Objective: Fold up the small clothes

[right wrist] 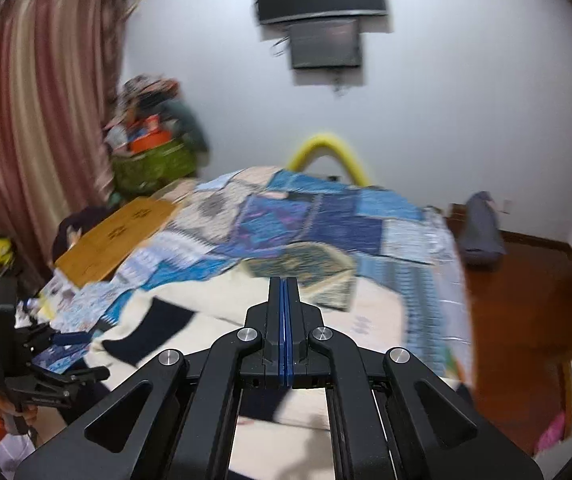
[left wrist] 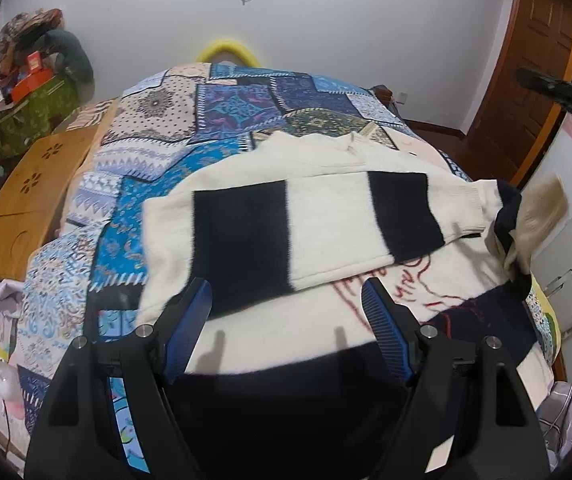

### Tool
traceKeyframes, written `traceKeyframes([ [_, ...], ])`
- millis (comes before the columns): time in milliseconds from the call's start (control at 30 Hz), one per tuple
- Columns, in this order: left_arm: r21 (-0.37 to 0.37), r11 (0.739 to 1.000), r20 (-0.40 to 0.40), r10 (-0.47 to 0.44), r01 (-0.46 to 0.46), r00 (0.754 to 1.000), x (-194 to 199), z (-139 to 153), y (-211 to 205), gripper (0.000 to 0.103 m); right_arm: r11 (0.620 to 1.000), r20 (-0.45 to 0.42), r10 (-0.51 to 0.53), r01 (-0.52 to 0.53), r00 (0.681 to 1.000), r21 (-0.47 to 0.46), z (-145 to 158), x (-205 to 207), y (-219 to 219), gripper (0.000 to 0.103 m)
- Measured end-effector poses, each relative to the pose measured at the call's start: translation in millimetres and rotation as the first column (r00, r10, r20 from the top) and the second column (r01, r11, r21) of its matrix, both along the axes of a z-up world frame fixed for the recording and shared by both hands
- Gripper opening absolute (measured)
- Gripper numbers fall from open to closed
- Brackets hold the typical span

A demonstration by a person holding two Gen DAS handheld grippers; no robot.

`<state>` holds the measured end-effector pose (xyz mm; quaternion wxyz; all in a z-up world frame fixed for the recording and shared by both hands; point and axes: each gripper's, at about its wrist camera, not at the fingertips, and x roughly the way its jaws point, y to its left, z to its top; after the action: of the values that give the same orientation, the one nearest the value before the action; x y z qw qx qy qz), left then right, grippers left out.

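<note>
Left wrist view has the left gripper (left wrist: 286,300) hanging wide open and empty over the striped sweater (left wrist: 286,220) on the patchwork quilt (left wrist: 190,120), while the right gripper (right wrist: 285,300) is clamped fully closed on nothing.

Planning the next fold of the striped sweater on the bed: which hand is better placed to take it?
Probably left: the left tool is open, right over the sweater. The right tool is shut and empty.

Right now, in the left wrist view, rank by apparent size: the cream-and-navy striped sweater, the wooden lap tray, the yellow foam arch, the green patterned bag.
1. Cream-and-navy striped sweater, nearest the camera
2. Wooden lap tray
3. Green patterned bag
4. Yellow foam arch, farthest, partly hidden
</note>
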<state>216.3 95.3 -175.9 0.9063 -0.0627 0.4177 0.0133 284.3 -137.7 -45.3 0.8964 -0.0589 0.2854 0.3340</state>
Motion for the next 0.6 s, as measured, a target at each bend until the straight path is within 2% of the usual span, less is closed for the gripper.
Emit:
traceKeyframes([
  [67,0.004,1.0,-0.003,0.008,-0.008,1.0,-3.2,-0.2,5.7,0.077,1.0,-0.04,0.022,-0.023,0.999,-0.001,-15.7,1.6,13.3,0.0],
  [200,0.009,1.0,-0.01,0.021,-0.021,1.0,-6.4,-1.4,14.9,0.077,1.0,-0.097,0.011,-0.013,0.995,-0.022,-39.0,-3.5,5.3,0.003],
  [267,0.008,1.0,-0.012,0.025,-0.025,1.0,-6.1,-1.9,16.3,0.077,0.999,-0.108,-0.011,0.006,0.994,-0.048,-44.9,-5.7,-9.1,0.013],
  [333,-0.005,1.0,-0.016,0.027,-0.027,1.0,-4.4,-2.7,15.9,0.077,0.996,-0.109,-0.043,0.034,0.993,-0.077,-50.7,-12.3,-29.8,0.037],
  [400,-0.013,1.0,-0.015,0.025,-0.025,1.0,-3.7,-3.0,12.6,0.077,0.995,-0.115,-0.055,0.044,0.992,-0.092,-53.6,-19.0,-44.6,0.042],
  [500,-0.007,1.0,-0.014,0.012,-0.012,1.0,-2.4,-1.6,2.7,0.077,0.989,-0.147,-0.083,0.063,0.986,-0.136,-64.9,-29.4,-65.8,0.042],
  [600,-0.004,1.0,-0.012,-0.009,0.009,1.0,-1.0,1.1,-10.7,0.077,0.984,-0.19,-0.141,0.117,0.972,-0.132,-81.5,-39.2,-91.1,0.048],
])
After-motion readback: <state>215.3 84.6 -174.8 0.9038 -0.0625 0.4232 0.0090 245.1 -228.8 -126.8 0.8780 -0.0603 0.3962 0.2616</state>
